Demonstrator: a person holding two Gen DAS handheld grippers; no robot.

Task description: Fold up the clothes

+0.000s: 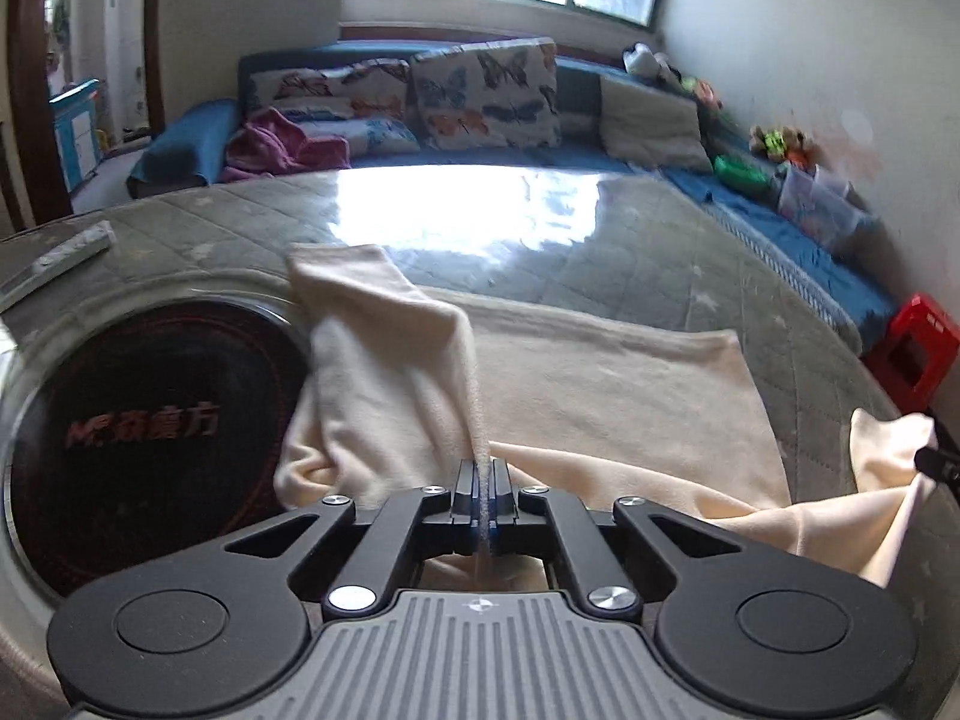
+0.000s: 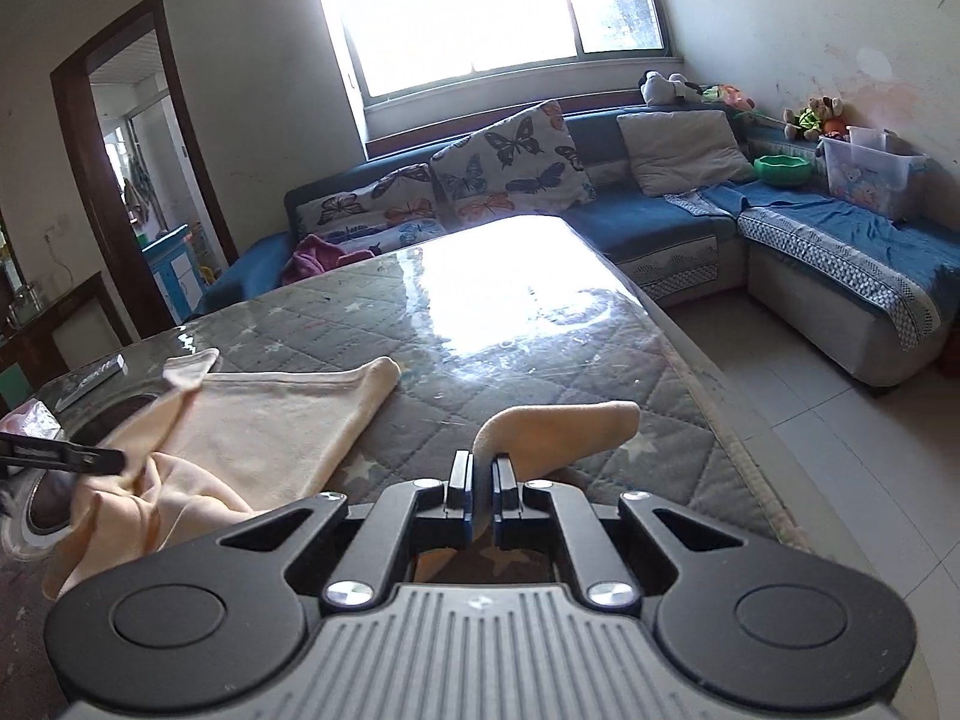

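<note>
While my left gripper (image 1: 482,495) pinches the cream cloth (image 1: 600,384) tight between nearly closed jaws, that edge rises off the quilted table (image 1: 600,228), beside the dark round plate (image 1: 150,420) at the left. Most of the cloth lies flat on the table. My right gripper (image 2: 482,495), closed to a narrow gap, clamps another corner (image 2: 558,426), which curls up ahead of it. Far right, a clear bin (image 2: 870,171) on the sofa (image 2: 660,228) holds toys, blurred.
</note>
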